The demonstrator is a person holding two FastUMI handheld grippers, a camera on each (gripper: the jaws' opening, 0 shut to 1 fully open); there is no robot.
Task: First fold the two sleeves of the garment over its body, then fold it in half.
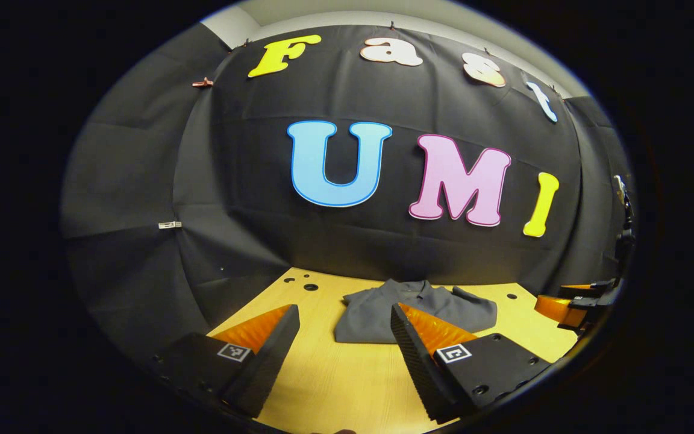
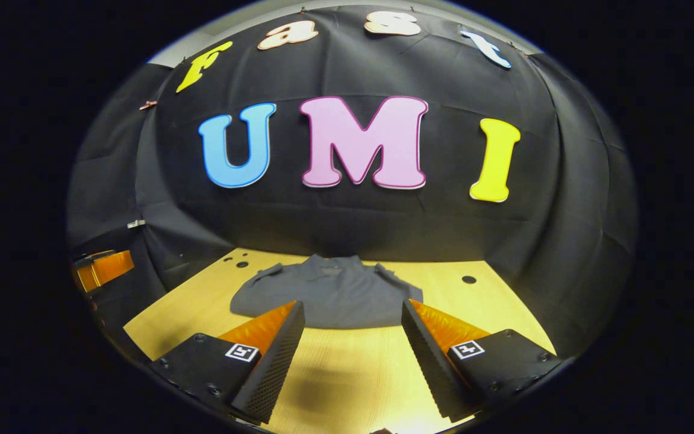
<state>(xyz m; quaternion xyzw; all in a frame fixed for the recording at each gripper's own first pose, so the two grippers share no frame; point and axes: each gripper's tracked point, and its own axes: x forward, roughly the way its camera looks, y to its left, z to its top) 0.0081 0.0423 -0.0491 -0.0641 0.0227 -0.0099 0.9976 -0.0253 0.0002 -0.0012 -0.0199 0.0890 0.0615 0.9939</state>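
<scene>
While both hand-held grippers hang above the near edge of the pale wooden tabletop, the dark grey short-sleeved collared shirt lies flat ahead of them, its collar toward the black cloth wall and its hem toward the fingers. Left gripper: released, jaws spread wide, nothing between them; the shirt sits ahead and slightly to its right, partly behind the right finger. Right gripper: likewise released and empty, with the shirt straight ahead and a little to its left. In each view the other gripper appears at the margin, far right in the left gripper view, far left in the right gripper view.

Judged from the outline, the shirt looks compact, its sleeves seemingly already lying over the body; whether it has been halved cannot be told. Its long axis appears to run across the grippers' line of sight, so each gripper is nearer the hem corner on its own side.

Square coded markers sit on the finger mounts; no brand or label is legible on the shirt.
</scene>
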